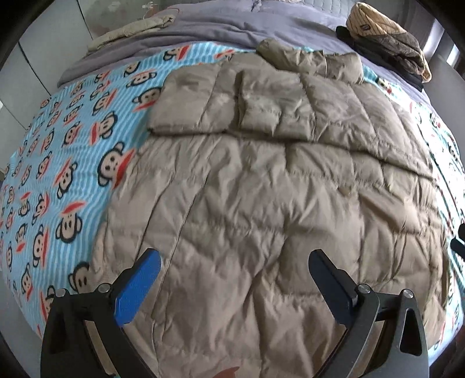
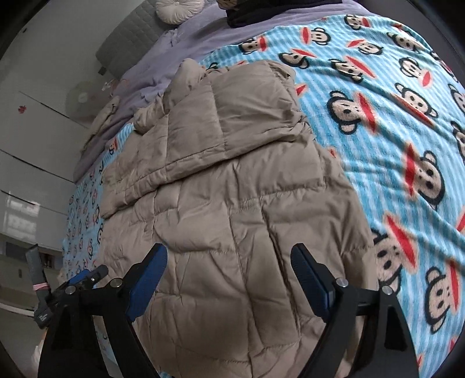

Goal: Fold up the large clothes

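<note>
A tan quilted down coat [image 1: 261,189] lies spread on a blue blanket with monkey faces [image 1: 58,151]. Its sleeves are folded across the upper part of the coat [image 1: 247,101]. My left gripper [image 1: 235,258] hangs over the coat's lower part with its blue fingers wide apart and nothing between them. In the right wrist view the same coat [image 2: 232,180] fills the middle, on the blanket [image 2: 392,130]. My right gripper [image 2: 229,253] is open above the coat's lower half, holding nothing. The left gripper [image 2: 87,276] shows at the lower left edge of that view.
A stack of folded clothes [image 1: 386,40] sits at the far right of the bed on a grey-purple sheet [image 1: 218,32]. Another beige garment [image 1: 133,29] lies at the far left. A round cushion [image 2: 178,8] and padded headboard [image 2: 130,37] stand beyond the bed.
</note>
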The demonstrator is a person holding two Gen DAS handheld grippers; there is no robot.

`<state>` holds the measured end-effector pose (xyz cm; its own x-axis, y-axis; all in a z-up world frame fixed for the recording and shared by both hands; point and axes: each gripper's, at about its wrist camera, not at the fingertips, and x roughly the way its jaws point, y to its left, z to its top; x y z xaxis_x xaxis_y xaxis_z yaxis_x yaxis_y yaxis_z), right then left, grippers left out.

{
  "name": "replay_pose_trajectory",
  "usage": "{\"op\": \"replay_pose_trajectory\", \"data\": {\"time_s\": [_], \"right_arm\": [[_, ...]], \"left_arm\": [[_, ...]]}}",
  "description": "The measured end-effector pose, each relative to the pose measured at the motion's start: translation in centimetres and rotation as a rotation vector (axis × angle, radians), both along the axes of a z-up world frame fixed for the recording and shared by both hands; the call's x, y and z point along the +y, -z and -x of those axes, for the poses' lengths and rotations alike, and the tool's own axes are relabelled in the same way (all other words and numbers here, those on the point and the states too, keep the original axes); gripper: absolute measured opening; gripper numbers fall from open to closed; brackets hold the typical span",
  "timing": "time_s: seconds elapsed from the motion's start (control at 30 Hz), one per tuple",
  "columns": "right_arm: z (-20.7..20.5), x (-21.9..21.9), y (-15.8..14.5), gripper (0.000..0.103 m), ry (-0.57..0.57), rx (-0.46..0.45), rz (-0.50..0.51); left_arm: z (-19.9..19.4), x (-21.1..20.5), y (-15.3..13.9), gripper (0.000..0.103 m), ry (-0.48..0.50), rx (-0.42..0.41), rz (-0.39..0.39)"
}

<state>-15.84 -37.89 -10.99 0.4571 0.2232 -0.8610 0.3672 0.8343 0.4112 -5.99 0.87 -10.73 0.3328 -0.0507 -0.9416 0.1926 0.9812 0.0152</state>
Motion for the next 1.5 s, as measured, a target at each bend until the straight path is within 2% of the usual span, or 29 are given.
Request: {"op": "replay_pose_trajectory", "data": {"time_s": [0.17, 0.2, 0.27, 0.47, 0.77, 0.97, 1.33, 1.5], "right_arm": [[1.5, 1.8, 0.4, 0.096, 0.027, 0.002, 0.016], [1.8, 2.2, 0.5, 0.103, 0.029, 0.005, 0.024], [2.4, 3.2, 0.5, 0.103, 0.032, 0.012, 0.028], [3.7, 6.0, 0.9, 0.103, 0.032, 0.055, -0.052], [7.2, 8.4, 1.0, 0.103, 0.136, 0.124, -0.130], [9.4, 9.1, 0.7, 0.103, 0.204, 0.153, -0.187], [11.9, 10.0, -0.2, 0.103, 0.273, 0.180, -0.202], [13.0, 10.3, 0.1, 0.103, 0.314, 0.194, -0.243]], "left_arm": [[1.3, 1.4, 0.7, 0.102, 0.016, 0.019, -0.006], [1.5, 1.7, 0.7, 0.102, 0.017, 0.021, -0.004], [2.0, 2.6, 0.6, 0.102, 0.018, 0.035, 0.005], [3.5, 5.1, 1.3, 0.102, 0.043, 0.092, -0.021], [6.7, 8.0, 0.0, 0.102, 0.061, 0.132, 0.007], [8.4, 9.8, -0.9, 0.102, 0.055, 0.141, 0.013], [10.7, 12.5, -1.5, 0.102, 0.042, 0.171, 0.027], [11.3, 13.5, -1.0, 0.102, 0.044, 0.197, 0.003]]}}
